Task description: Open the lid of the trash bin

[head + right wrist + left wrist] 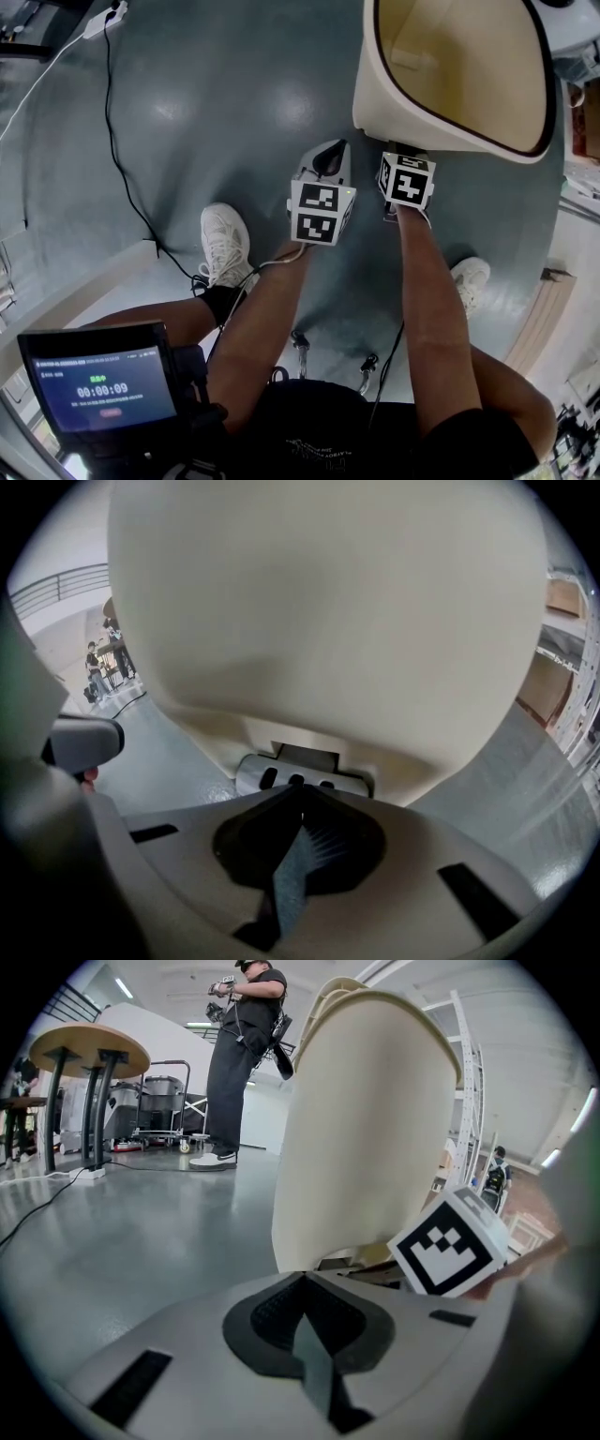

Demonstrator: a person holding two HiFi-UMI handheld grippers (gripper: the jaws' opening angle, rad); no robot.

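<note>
The cream trash bin (394, 103) stands on the grey floor at the top right of the head view. Its tan inside (459, 66) shows within a dark rim. In the left gripper view the bin (366, 1138) rises upright, with a layered lid edge (339, 990) at its top. A grey metal pedal (298, 776) sits at the bin's foot. My right gripper (300, 791) (398, 150) is shut with nothing between its jaws, and its tips sit right at that pedal. Beside it and slightly left of the bin, my left gripper (302, 1279) (328, 159) is shut and holds nothing.
My two white shoes (225, 246) (471, 278) stand on the floor behind the grippers. A black cable (120, 164) runs along the left. A screen device (101, 386) is at the lower left. Far off stand a person (239, 1063), a round table (89, 1049) and a cart (164, 1110).
</note>
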